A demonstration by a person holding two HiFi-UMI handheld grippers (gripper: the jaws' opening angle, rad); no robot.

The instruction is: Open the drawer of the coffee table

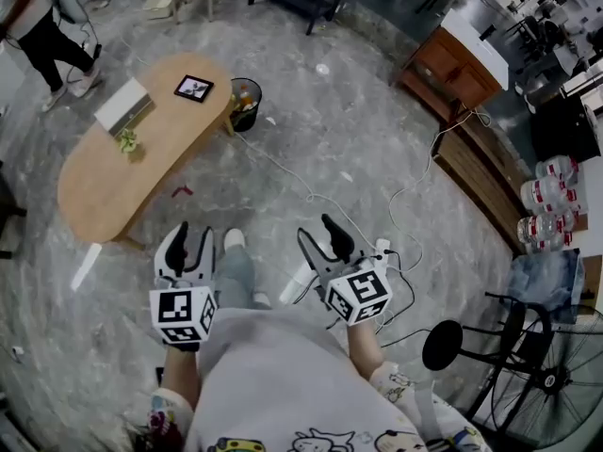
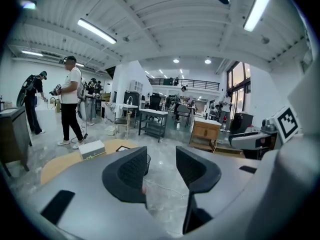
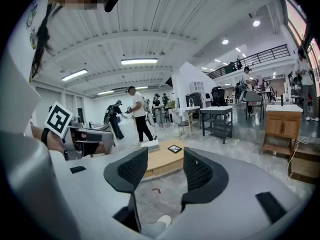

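The coffee table [image 1: 132,163] is a long oval wooden one on the grey floor, ahead and to the left of me. No drawer front can be made out in the head view. My left gripper [image 1: 191,237] is held near my body, short of the table's near end, open with nothing between its fingers. My right gripper [image 1: 318,232] hangs over bare floor to the right, also open and empty. In the left gripper view the table [image 2: 62,165] lies left of the gripper [image 2: 161,170]. In the right gripper view the table [image 3: 162,160] shows between the jaws of the gripper [image 3: 165,170].
On the table lie a white box [image 1: 123,106], a small picture frame [image 1: 193,88] and something green [image 1: 126,141]. A black bin [image 1: 245,104] stands at its far end. White cables [image 1: 377,205] cross the floor. A wooden cabinet [image 1: 457,64], a stool [image 1: 448,345] and a fan [image 1: 556,375] stand right. A person [image 1: 42,36] walks far left.
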